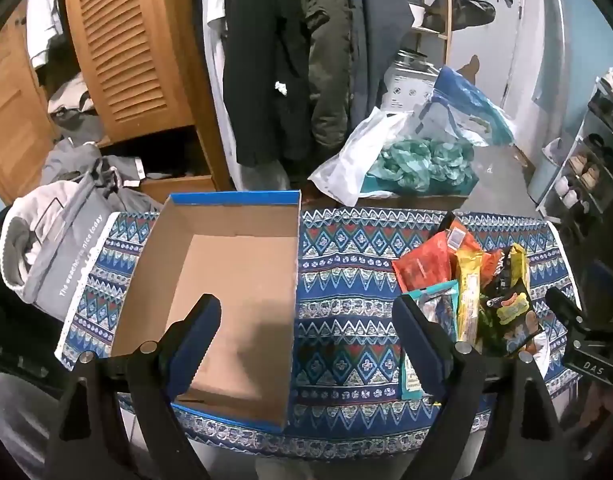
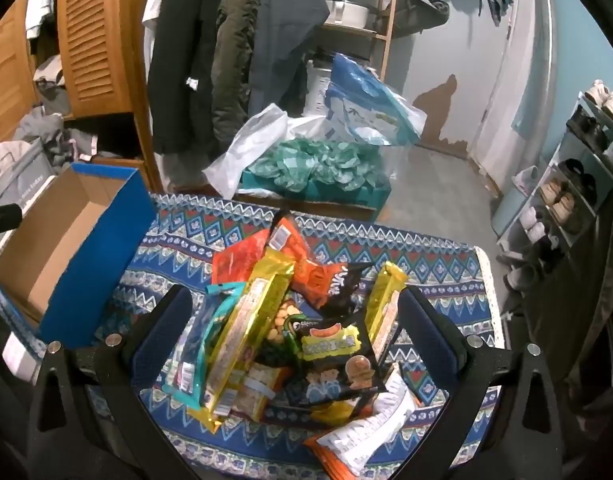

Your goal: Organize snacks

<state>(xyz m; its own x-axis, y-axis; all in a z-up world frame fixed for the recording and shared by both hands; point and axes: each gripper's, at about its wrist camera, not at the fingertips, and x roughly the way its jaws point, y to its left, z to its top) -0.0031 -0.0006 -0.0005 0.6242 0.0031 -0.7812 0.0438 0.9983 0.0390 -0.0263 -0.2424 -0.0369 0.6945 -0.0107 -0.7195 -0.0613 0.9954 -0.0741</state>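
An empty blue cardboard box (image 1: 226,280) sits at the left of a small table with a blue patterned cloth (image 1: 346,264); it also shows in the right wrist view (image 2: 74,240). A pile of snack packets (image 2: 290,328) lies at the right of the table: orange, yellow, teal and black bags; it also shows in the left wrist view (image 1: 470,288). My left gripper (image 1: 310,344) is open, hovering over the box's right wall and the cloth. My right gripper (image 2: 294,340) is open above the snack pile, holding nothing.
Behind the table a white plastic bag (image 2: 246,152) and teal fabric (image 2: 318,164) lie on a low box. A grey bag (image 1: 54,256) of clothes stands left of the table. A wooden wardrobe (image 1: 126,48), hanging coats and a shoe rack (image 2: 566,192) surround it.
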